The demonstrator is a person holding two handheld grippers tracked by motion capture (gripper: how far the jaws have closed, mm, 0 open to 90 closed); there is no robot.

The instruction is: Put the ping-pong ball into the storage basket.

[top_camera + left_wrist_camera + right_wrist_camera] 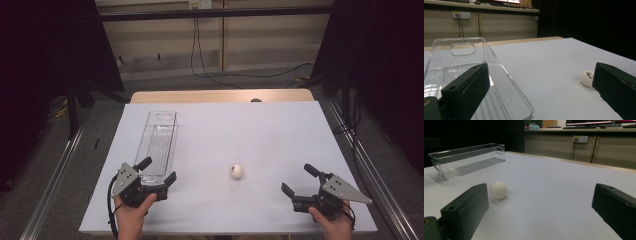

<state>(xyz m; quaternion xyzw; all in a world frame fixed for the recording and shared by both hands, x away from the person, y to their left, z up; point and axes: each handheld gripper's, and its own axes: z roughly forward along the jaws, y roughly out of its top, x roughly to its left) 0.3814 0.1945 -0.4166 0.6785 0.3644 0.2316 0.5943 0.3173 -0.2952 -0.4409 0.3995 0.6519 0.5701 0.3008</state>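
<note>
Item: white ball (236, 171), loose on the desk (250, 130), between your left hand-held gripper (159, 170) and right hand-held gripper (298, 180); both gape empty. Clear bin (157, 142) at your left.

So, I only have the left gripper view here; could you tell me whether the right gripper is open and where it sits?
Observer: The right gripper is open and holds nothing, near the table's front right corner, in the high view.
Operator: Thank you. How does the ball lie relative to both grippers?
Observer: The white ball lies on the table between them, touching neither; the left gripper is open too.
Operator: And is the clear bin holding anything?
Observer: The clear bin looks empty from above and in the right gripper view; it is long and narrow, running away from the person.
</note>
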